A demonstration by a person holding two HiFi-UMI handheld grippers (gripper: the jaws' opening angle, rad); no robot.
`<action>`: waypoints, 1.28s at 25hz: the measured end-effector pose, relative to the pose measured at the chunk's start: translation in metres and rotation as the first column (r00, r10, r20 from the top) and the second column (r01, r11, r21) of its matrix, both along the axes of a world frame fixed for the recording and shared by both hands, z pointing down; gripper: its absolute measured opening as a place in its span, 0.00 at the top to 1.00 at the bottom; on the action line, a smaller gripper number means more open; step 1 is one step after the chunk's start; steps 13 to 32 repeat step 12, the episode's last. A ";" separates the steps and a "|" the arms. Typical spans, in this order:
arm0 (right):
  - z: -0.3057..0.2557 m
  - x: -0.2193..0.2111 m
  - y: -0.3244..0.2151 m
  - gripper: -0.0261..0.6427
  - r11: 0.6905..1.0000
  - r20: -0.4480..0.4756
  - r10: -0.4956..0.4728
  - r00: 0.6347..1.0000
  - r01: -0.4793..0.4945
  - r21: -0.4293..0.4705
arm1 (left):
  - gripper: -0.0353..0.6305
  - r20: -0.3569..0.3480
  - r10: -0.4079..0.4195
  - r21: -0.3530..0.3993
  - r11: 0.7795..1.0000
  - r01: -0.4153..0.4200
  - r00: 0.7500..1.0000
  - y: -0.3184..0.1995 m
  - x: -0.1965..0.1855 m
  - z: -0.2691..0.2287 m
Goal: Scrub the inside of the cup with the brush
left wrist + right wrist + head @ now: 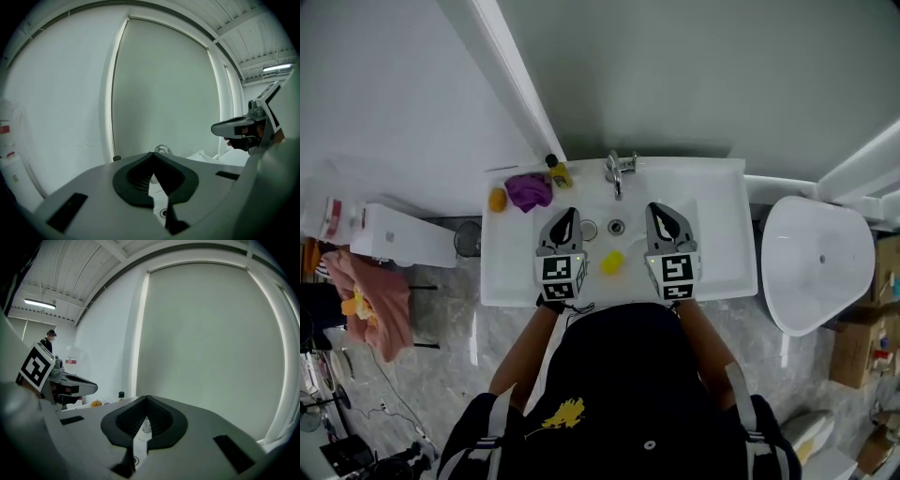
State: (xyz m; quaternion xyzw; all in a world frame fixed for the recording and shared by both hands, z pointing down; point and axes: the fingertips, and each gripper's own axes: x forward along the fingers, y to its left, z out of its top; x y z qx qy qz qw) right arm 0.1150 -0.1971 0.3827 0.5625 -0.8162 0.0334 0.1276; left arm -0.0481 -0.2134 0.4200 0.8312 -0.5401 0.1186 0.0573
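Observation:
A white sink [722,234] lies below me, with the faucet [619,172] at its back rim. In the basin, between the two grippers, rests a small yellow object [612,262]; I cannot tell if it is the brush. A round clear rim [588,230], perhaps the cup, sits left of the drain [617,226]. My left gripper [570,213] hovers over the basin's left side, shut and empty. The right gripper [657,209] hovers over the right side, shut and empty too. Each gripper view shows closed jaws, left gripper [152,155] and right gripper [146,398], aimed at the wall.
A purple cloth [529,190], an orange ball [497,199] and a yellow bottle with a black cap [558,172] sit on the sink's back left corner. A white oval fixture [816,262] stands at the right. A white box [398,234] and pink fabric [370,291] lie left.

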 end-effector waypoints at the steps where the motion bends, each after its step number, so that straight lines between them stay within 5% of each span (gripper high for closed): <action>1: 0.001 -0.002 0.003 0.92 1.000 -0.003 0.002 1.000 -0.002 -0.003 | 0.92 -0.001 0.003 -0.004 1.000 -0.003 1.000 0.004 -0.002 0.000; 12: 0.000 -0.027 0.053 0.92 0.998 -0.011 0.057 0.998 -0.057 -0.021 | 0.92 0.009 -0.001 -0.055 0.998 0.001 1.000 0.052 -0.053 0.019; 32: 0.000 -0.027 0.053 0.92 0.998 -0.011 0.057 0.998 -0.057 -0.021 | 0.92 0.009 -0.001 -0.055 0.998 0.001 1.000 0.052 -0.053 0.019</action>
